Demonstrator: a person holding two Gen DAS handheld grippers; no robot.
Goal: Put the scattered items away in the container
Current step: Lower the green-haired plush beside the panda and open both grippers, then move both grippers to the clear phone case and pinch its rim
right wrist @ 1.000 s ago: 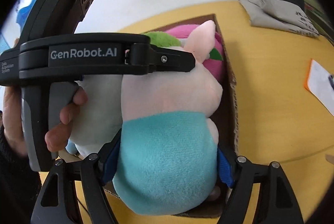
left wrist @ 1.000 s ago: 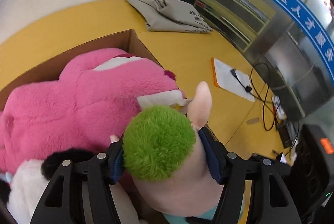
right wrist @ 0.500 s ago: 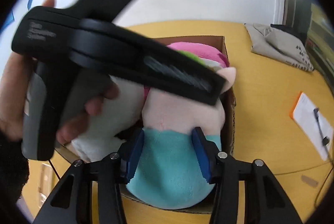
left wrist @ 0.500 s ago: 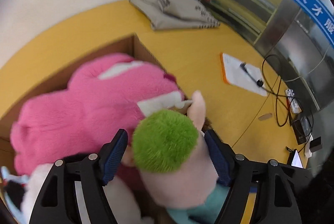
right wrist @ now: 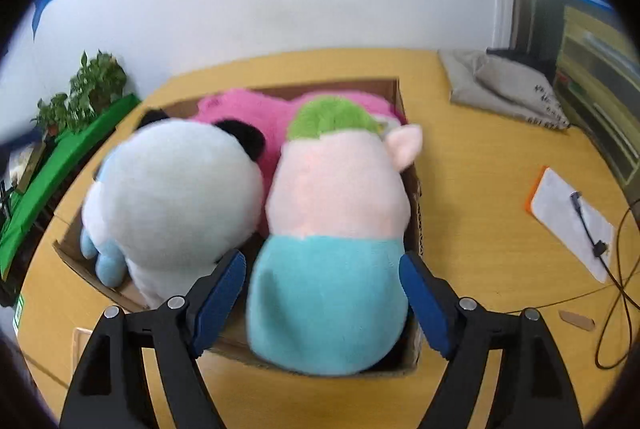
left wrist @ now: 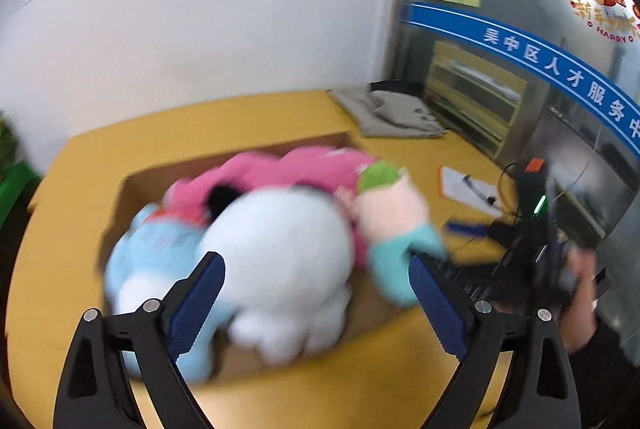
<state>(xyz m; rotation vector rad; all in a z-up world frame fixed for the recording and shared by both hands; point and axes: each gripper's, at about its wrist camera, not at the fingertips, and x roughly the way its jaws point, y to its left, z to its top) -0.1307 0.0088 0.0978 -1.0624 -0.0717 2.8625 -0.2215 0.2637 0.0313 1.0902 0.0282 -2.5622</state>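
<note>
Right now the right gripper [right wrist: 322,293] has its blue fingers [right wrist: 218,289] spread; they have just been opening, and the pig toy [right wrist: 336,221] sits between them, its teal bottom not squeezed by either pad. Left gripper [left wrist: 316,303] is spread wide too, jaws just been opening, nothing pinched; its fingers [left wrist: 198,301] hang in front of the box with the white toy seen past them. That view is motion-blurred.

Pig toy, pink with a green tuft, stands in the right end of the cardboard box [right wrist: 414,189], leaning on the box wall. Just beside it, touching, is the white panda toy [right wrist: 172,189] with black ears. Behind both lies a big pink plush [right wrist: 244,109]. A light blue toy [left wrist: 156,249] is at the left end of the box, partly hidden.

Box stands on the yellow table [right wrist: 480,169]. Well apart on the table: a grey folded cloth [right wrist: 504,89], a clipboard [right wrist: 572,221] with orange edge, black cables [right wrist: 616,309]. A person's hand [left wrist: 580,281] holds the right gripper at the edge of the left view.
</note>
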